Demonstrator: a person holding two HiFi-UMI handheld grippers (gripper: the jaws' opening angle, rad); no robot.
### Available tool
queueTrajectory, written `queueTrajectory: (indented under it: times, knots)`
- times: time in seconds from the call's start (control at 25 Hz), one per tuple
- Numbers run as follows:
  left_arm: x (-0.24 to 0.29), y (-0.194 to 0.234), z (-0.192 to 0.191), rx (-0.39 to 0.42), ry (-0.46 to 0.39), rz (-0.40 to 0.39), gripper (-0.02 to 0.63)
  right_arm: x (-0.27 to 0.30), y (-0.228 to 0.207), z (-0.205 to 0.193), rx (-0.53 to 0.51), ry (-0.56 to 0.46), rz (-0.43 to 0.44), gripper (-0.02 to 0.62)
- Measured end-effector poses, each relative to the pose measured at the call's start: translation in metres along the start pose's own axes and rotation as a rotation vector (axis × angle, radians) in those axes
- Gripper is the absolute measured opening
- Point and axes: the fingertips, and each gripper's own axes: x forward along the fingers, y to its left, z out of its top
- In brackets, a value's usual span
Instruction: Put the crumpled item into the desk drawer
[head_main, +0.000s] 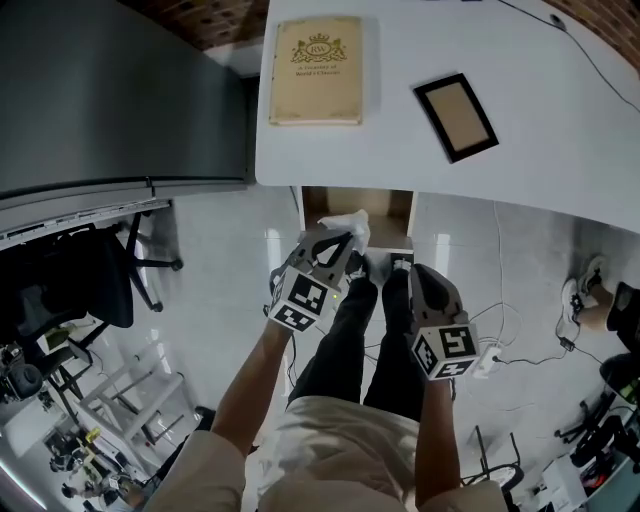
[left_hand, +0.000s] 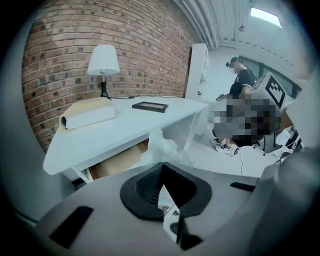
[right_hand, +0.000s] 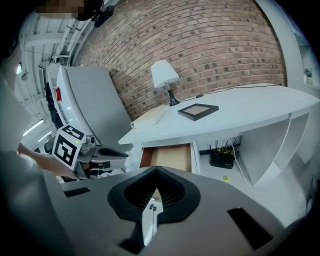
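Observation:
A crumpled white item (head_main: 354, 225) juts from the tips of my left gripper (head_main: 340, 243), which is shut on it just in front of the open desk drawer (head_main: 322, 207). In the left gripper view the item (left_hand: 161, 146) sticks up past the closed jaws of the left gripper (left_hand: 161, 169), with the drawer (left_hand: 117, 163) behind and below it. My right gripper (head_main: 418, 275) hangs beside the left one, shut and holding nothing. Looking along the right gripper (right_hand: 156, 173), I see the wooden inside of the drawer (right_hand: 168, 156) and the left gripper (right_hand: 80, 150) at the left.
On the white desk (head_main: 420, 150) lie a tan book (head_main: 317, 70) and a dark picture frame (head_main: 456, 116); a lamp (right_hand: 165, 75) stands at the brick wall. A grey cabinet (head_main: 110, 100) is left of the desk. Cables and a power strip (head_main: 490, 358) lie on the floor.

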Motion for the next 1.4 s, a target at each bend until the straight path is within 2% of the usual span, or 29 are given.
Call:
queueTrajectory:
  times: [0.36, 0.6, 0.8, 1.0, 1.2, 1.4]
  knots:
    - [0.039, 0.006, -0.019, 0.077, 0.048, -0.047, 0.015, 0.009, -0.003, -0.017, 0.029, -0.016, -0.006, 0.025]
    - [0.076, -0.002, -0.032, 0.137, 0.076, -0.082, 0.016, 0.005, -0.024, -0.037, 0.041, -0.006, -0.034, 0.025]
    - [0.093, -0.010, -0.049, 0.156, 0.095, -0.089, 0.016, -0.004, -0.032, -0.061, 0.029, 0.043, -0.036, 0.025]
    - [0.104, 0.002, -0.058, 0.197, 0.124, -0.074, 0.015, 0.002, -0.030, -0.071, 0.032, 0.059, -0.021, 0.025]
    - [0.117, 0.009, -0.062, 0.166, 0.135, -0.071, 0.017, 0.000, -0.027, -0.075, -0.022, 0.104, -0.007, 0.025]
    - [0.130, 0.021, -0.076, 0.168, 0.188, -0.076, 0.016, -0.001, -0.023, -0.071, -0.044, 0.128, 0.001, 0.025]
